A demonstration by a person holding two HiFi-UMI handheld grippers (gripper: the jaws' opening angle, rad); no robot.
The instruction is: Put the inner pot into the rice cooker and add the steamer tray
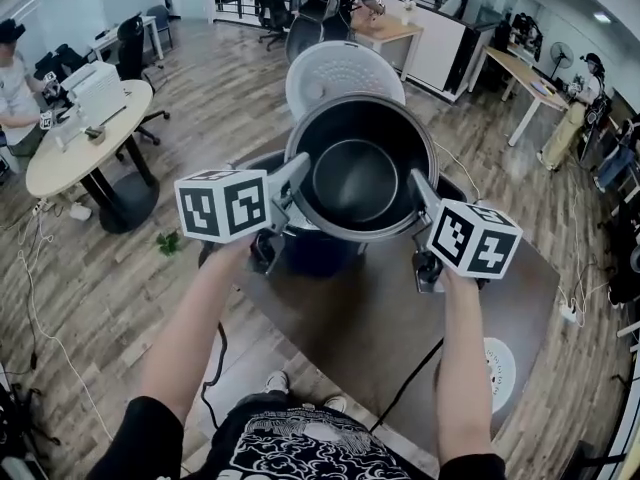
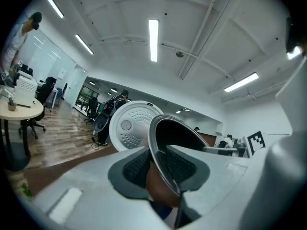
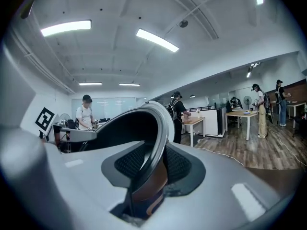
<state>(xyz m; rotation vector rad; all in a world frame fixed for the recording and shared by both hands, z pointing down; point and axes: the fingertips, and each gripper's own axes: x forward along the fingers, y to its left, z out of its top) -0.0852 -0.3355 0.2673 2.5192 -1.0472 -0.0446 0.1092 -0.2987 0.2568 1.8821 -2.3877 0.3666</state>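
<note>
1. both claws are clamped on the pot (image 1: 355, 173). my left claw (image 1: 297, 175) bites its left rim and my right claw (image 1: 420, 190) bites its right rim, each with one ribbed pad inside the wall and one outside.
2. the pot is held mouth up over the cooker (image 1: 310, 250), clear of the table (image 1: 350, 318), and hides most of the cooker. its inside is dark and its rim is pale metal.
3. the cooker's lid (image 1: 340, 73) stands open behind the pot, with its white dotted underside turned toward me.
4. the table is dark brown and matte, with rounded corners. the cooker sits toward its far side.
5. a black cable (image 1: 410, 383) runs across the near part of the table and off its edge. a white disc (image 1: 498, 370) lies near the right corner, partly behind my right forearm.
6. the floor (image 1: 110, 288) is grey-brown wood plank. a thin white cord (image 1: 40, 318) trails over it at the left, and a small green scrap (image 1: 167, 240) lies by the table.
7. the room is an open office. at the left a round table (image 1: 70, 158) carries a white machine, and a person sits at it.
8. dark chairs (image 1: 135, 43) stand about, and pale desks (image 1: 530, 73) line the back and right, with people standing by them.
9. overhead is a white ceiling (image 2: 201, 28) with long strip lights (image 2: 153, 40).
</note>
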